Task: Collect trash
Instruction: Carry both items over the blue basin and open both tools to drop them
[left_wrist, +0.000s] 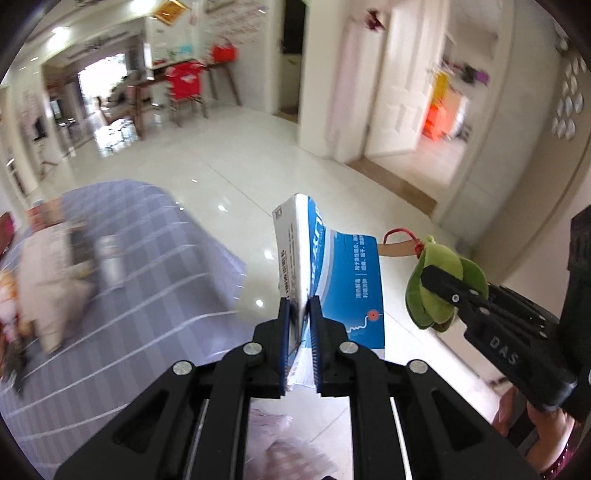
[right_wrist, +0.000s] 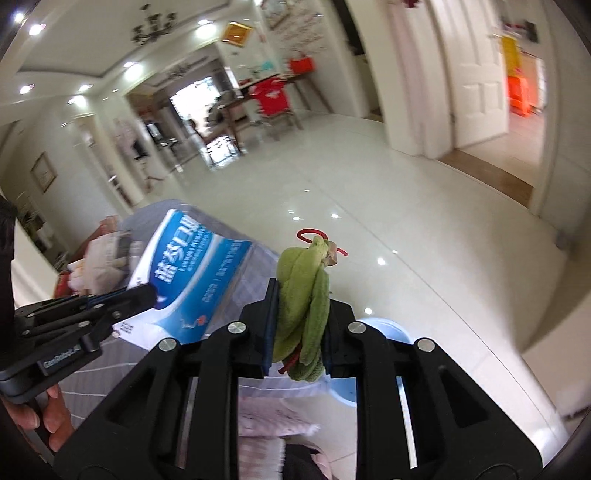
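Both sets of fingers are loaded right now: the left gripper (left_wrist: 299, 314) has its fingers nearly closed, pinching the lower edge of a flattened blue-and-white box (left_wrist: 332, 269), which stands up and away from the pads; the right gripper (right_wrist: 299, 325) has its fingers clamped around a bunched green plush toy (right_wrist: 303, 306) with a red cord (right_wrist: 314, 234) and a brown tag (left_wrist: 397, 250) sticking out beyond the tips. Each gripper shows up in the other's view, side by side, near but not touching. Below and to the left sits the tabletop (left_wrist: 155, 280) with its checked blue-grey cloth, still carrying blurred clutter incl. a silvery can (left_wrist: 109, 258); white tiled floor (right_wrist: 388, 206) beyond. A pale blue round rim (right_wrist: 384, 328) peeks out behind the right fingers, possibly a bin, can't confirm. Judged step: carrying both items off the tabletop toward a drop point. To do it well: keep both grips tight, since the box is held only by a thin edge and could swing or slip; keep the two loads apart so the cord doesn't snag the box; find the bin mouth before loosening anything, and let go one item at a time, directly above the opening.
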